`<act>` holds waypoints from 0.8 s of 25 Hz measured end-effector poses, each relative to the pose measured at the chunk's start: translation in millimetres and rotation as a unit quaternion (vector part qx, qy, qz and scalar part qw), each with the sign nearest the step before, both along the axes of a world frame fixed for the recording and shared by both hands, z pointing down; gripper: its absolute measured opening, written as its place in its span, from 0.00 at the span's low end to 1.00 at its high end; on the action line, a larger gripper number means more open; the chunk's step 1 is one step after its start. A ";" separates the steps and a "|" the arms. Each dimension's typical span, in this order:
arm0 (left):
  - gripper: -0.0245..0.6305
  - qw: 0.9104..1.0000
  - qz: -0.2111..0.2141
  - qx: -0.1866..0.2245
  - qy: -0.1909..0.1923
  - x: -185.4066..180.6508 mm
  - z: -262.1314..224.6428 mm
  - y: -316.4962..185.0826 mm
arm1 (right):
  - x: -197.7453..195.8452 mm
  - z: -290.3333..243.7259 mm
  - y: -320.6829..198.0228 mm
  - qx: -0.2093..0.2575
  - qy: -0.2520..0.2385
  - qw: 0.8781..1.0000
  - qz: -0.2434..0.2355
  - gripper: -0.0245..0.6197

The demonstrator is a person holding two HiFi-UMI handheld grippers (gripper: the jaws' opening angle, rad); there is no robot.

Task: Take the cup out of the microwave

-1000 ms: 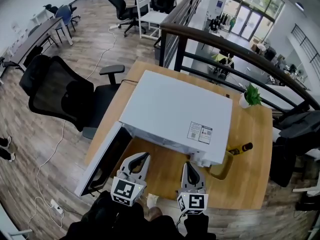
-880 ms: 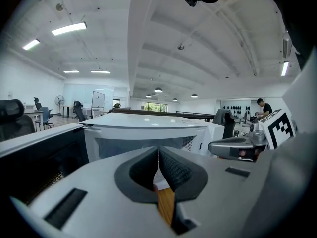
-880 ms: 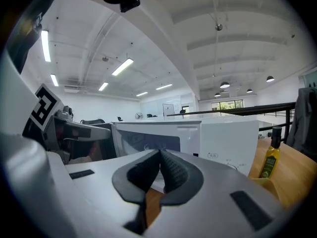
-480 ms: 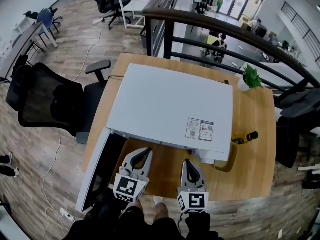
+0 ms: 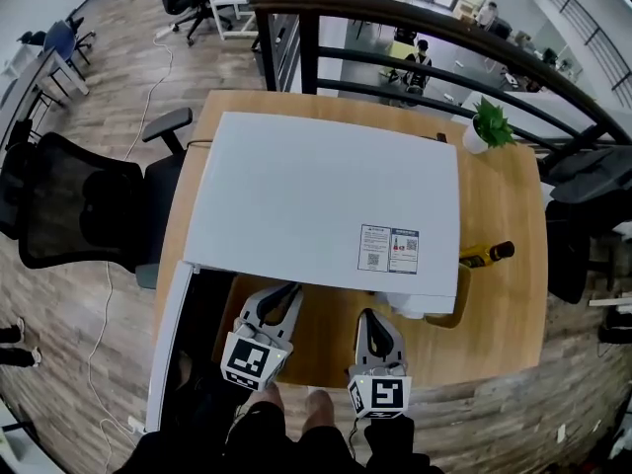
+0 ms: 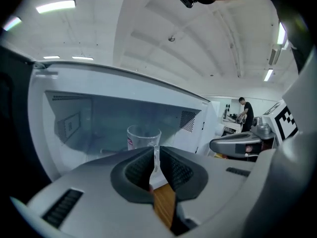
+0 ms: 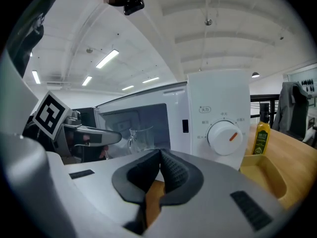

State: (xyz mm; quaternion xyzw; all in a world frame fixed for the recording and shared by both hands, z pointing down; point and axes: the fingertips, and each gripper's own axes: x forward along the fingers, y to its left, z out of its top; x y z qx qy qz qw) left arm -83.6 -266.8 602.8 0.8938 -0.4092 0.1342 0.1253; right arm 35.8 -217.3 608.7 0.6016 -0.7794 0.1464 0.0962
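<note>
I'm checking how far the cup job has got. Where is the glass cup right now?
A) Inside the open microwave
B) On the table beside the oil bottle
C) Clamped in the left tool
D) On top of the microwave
A: the left gripper view shows the glass cup standing inside the microwave, beyond the left tool, whose jaws are together with nothing between them.

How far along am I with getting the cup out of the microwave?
Done: the microwave door is open. In hand: left gripper and right gripper, both shut and empty, face the opening. Remaining: open a gripper, grasp the glass cup standing inside, bring it out.
</note>
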 end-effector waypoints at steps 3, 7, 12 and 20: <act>0.27 1.000 0.020 -0.007 0.005 9.8 5.1 -4.4 | 4.6 4.0 0.4 -0.002 0.001 1.000 0.007 0.06; 0.32 0.999 0.030 -0.019 -0.003 16.8 17.6 -11.3 | 10.8 6.8 -0.3 -0.010 -0.003 1.000 0.022 0.06; 0.32 0.999 0.039 -0.028 -0.009 26.0 27.5 -16.4 | 18.8 9.2 -0.9 -0.010 -0.004 0.999 0.033 0.06; 0.30 0.997 0.062 -0.035 -0.012 44.4 37.7 -21.8 | 31.4 16.3 0.3 -0.016 -0.006 0.999 0.049 0.06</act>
